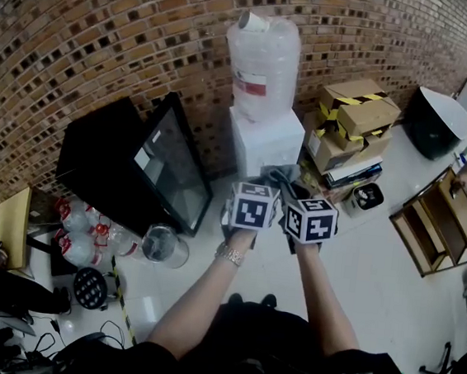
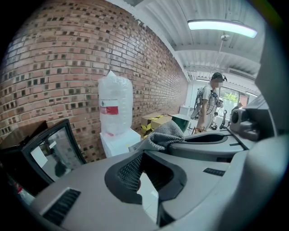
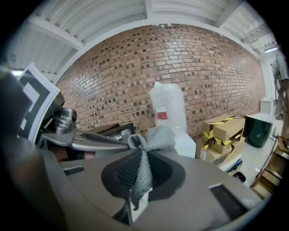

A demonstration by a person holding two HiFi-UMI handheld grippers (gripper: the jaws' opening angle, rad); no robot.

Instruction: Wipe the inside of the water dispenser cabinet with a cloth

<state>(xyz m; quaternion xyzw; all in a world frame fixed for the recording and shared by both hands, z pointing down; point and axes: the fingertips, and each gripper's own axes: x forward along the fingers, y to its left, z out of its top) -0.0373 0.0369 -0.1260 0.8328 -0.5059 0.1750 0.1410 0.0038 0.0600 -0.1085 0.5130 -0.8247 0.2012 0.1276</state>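
A white water dispenser (image 1: 263, 139) with a large clear bottle (image 1: 263, 61) on top stands against the brick wall. It also shows in the left gripper view (image 2: 119, 140) and the right gripper view (image 3: 187, 144). Both grippers are held side by side just in front of it. My right gripper (image 3: 142, 155) is shut on a grey cloth (image 3: 156, 137), which bunches above its tips. My left gripper (image 2: 141, 155) is shut, with its tips right beside the cloth (image 2: 165, 133) and nothing seen between its pads. In the head view the cloth (image 1: 280, 177) pokes out ahead of the marker cubes.
A black glass-fronted cabinet (image 1: 136, 168) leans at the left. Cardboard boxes (image 1: 352, 120) are stacked to the right of the dispenser, with a dark bin (image 1: 431, 120) and a wooden shelf (image 1: 437, 224) beyond. Bottles (image 1: 79, 232) and a clear jar (image 1: 161, 245) sit on the floor. A person (image 2: 210, 106) stands far off.
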